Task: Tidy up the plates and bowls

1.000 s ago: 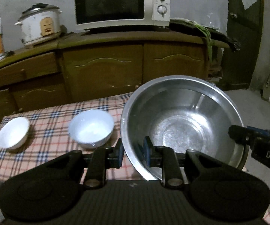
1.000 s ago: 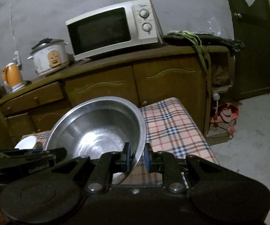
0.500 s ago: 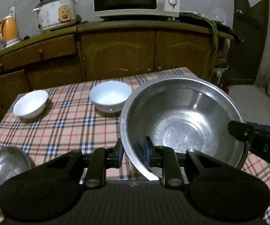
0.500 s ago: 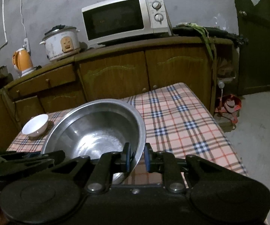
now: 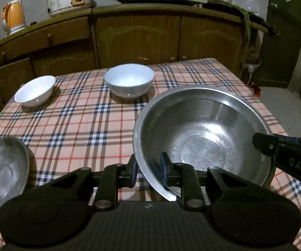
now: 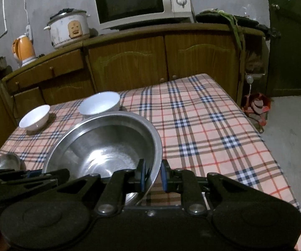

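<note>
Gleaming, seemingly empty steel basin point(image 5: 202, 138), both grippers clamping its rim.

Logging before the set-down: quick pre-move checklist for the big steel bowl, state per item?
1. Left gripper clamped on the big steel bowl rim: ok.
2. Right gripper clamped on the opposite rim: ok.
3. Bowl level: not ok, tilted slightly.
4. Bowl empty inside: ok.
5. Clear of the nearer white bowl: cannot tell, rims overlap in the right wrist view.
6. Small steel dish apart from the bowl: ok.
7. Bowl bottom off the tablecloth: cannot tell.
</note>
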`<state>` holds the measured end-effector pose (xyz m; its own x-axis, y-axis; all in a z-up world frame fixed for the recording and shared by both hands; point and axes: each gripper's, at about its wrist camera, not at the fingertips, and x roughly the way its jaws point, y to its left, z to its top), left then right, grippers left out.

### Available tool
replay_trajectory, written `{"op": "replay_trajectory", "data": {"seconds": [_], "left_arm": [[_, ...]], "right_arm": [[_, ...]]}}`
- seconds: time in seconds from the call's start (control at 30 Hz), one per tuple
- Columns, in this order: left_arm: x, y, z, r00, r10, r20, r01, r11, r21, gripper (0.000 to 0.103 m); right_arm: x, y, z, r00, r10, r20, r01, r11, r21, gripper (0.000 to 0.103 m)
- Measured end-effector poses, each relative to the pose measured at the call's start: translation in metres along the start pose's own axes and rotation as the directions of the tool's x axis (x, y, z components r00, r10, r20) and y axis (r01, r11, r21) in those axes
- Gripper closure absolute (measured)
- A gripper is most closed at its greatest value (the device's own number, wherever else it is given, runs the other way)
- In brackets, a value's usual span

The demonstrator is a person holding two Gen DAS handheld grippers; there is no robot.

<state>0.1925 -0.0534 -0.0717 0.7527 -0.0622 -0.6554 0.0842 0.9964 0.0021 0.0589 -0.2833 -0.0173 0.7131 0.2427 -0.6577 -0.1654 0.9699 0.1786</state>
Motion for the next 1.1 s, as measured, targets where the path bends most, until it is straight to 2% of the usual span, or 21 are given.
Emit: {"op": "replay_trajectory", "data": {"seconds": [0.27,0.6,1.1], "left_arm": [[0.017,0.003,-0.019,0.998,0.005,-0.055,-0.005,1.000,-0.013,0.080],[0.028,0.007,-0.033,0.996,0.014,-0.085,-0.016,1.000,-0.020,0.080],[0.030,0.010,-0.035,0.998,0.011,-0.065,-0.013,0.999,-0.031,0.077]], "right_arm": [[0.020,-0.002,-0.022,0.999,0.005,-0.055,-0.005,1.000,0.000,0.083],[0.035,0.000,-0.042,0.996,0.011,-0.094,-0.012,1.000,-0.004,0.083],[0.036,-0.001,-0.048,0.996,0.015,-0.093,-0.015,1.000,0.007,0.081]]}}
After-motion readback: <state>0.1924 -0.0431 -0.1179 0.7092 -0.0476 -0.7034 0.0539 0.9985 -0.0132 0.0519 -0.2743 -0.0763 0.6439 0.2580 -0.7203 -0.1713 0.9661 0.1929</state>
